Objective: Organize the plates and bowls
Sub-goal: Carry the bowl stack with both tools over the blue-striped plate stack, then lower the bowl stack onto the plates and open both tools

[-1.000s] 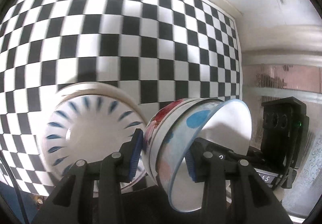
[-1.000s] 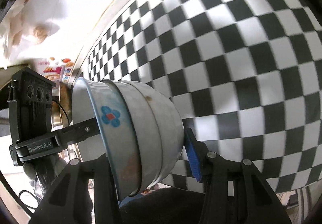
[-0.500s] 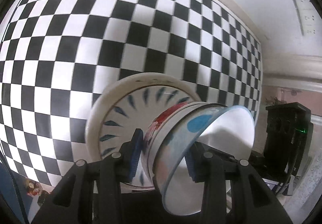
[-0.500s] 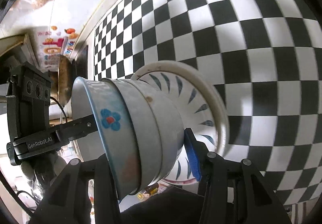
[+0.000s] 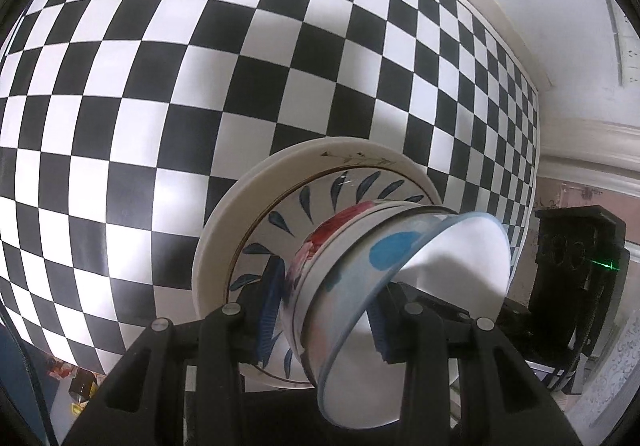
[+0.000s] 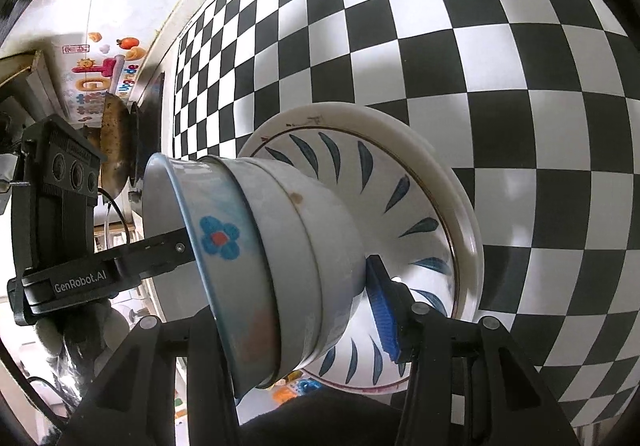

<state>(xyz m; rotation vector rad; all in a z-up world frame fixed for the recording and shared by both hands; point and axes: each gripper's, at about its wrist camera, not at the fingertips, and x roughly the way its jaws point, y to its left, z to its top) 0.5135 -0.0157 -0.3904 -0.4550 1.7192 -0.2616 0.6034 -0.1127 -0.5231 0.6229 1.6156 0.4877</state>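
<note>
Nested bowl stack (image 6: 280, 270) clamped by both left gripper (image 5: 320, 310) and right gripper (image 6: 292, 310), now carried down over blue-leaf plate stack (image 6: 404, 205) on checkered tablecloth (image 5: 160, 85). Set-down looks imminent.

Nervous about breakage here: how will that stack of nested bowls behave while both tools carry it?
The stack of bowls looks glazed, so probably slippery and brittle. Only nested, the bowls might shift if tilted. Several together likely weigh heavily on the left tool and right tool.

Both grippers (image 5: 324, 316) (image 6: 288, 310) are black plastic with silver screws and ribbed blue pads (image 6: 382, 310); one reads "GenRobot.AI" in white.
</note>
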